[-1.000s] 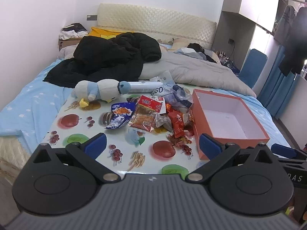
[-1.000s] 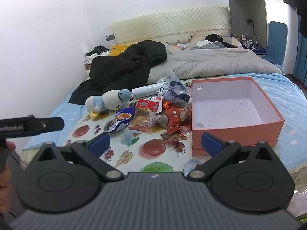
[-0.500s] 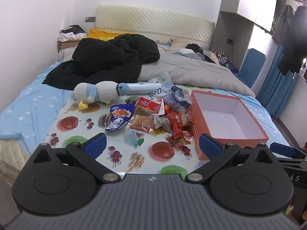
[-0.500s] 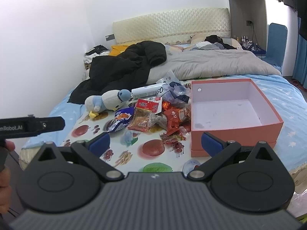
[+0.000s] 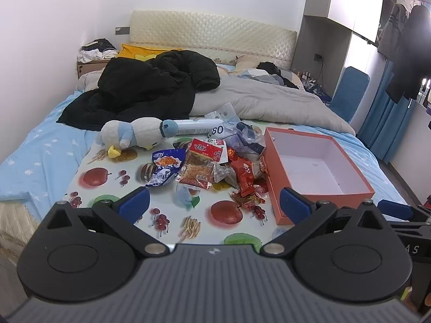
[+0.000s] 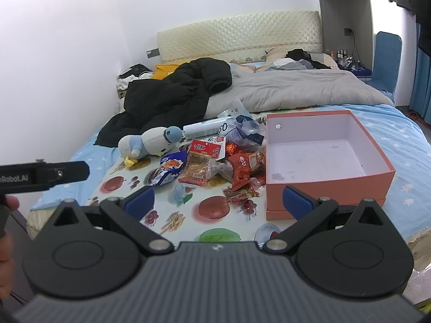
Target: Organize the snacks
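Note:
A heap of snack packets lies on a fruit-print mat (image 5: 107, 188) (image 6: 215, 231) spread on the bed: a blue bag (image 5: 164, 167) (image 6: 168, 168), a red-topped clear pack (image 5: 200, 165) (image 6: 200, 165) and red wrappers (image 5: 246, 176) (image 6: 242, 171). An open orange box (image 5: 317, 169) (image 6: 323, 177) with a white inside sits empty to their right. My left gripper (image 5: 214, 206) hangs open short of the mat, nothing between its fingers. My right gripper (image 6: 218, 197) is open too, facing the box's near left corner.
A plush penguin (image 5: 132, 136) (image 6: 146, 144) and a white tube (image 5: 199, 127) (image 6: 207, 130) lie behind the snacks. A black coat (image 5: 150, 86) and grey duvet (image 5: 269, 102) cover the bed. A blue chair (image 5: 347, 91) and curtains stand right. A person's hand (image 6: 8, 242) shows at left.
Both views have drifted slightly back from the mat; the snacks and box sit a touch lower and smaller. No object on the mat has moved, and both grippers stay open.

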Demonstrator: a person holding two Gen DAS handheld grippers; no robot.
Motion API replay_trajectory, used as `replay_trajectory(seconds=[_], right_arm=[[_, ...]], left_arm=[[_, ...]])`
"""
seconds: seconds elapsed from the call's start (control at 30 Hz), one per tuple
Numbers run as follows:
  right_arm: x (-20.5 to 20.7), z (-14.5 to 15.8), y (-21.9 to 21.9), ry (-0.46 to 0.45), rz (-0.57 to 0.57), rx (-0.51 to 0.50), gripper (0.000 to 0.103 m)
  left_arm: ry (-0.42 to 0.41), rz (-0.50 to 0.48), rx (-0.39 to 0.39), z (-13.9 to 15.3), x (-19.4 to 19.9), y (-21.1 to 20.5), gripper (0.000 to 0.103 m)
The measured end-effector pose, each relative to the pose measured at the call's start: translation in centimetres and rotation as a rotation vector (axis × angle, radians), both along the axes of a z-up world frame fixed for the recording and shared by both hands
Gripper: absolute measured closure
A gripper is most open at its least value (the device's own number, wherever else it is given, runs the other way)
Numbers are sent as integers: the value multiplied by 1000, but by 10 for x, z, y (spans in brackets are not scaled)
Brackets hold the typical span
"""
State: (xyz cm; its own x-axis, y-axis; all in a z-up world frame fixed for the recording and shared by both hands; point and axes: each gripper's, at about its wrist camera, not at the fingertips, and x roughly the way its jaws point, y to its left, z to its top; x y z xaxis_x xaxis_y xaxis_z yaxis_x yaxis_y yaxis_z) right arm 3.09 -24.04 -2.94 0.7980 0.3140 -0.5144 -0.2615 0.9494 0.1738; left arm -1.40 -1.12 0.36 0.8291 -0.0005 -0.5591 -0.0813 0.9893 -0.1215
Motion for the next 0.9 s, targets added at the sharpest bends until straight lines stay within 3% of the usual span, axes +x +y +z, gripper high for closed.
replay_trajectory(seconds=[0.9], right_arm=[[4, -4, 1, 42, 0, -24, 0]], left_arm=[[40, -9, -19, -6, 7, 3, 0]])
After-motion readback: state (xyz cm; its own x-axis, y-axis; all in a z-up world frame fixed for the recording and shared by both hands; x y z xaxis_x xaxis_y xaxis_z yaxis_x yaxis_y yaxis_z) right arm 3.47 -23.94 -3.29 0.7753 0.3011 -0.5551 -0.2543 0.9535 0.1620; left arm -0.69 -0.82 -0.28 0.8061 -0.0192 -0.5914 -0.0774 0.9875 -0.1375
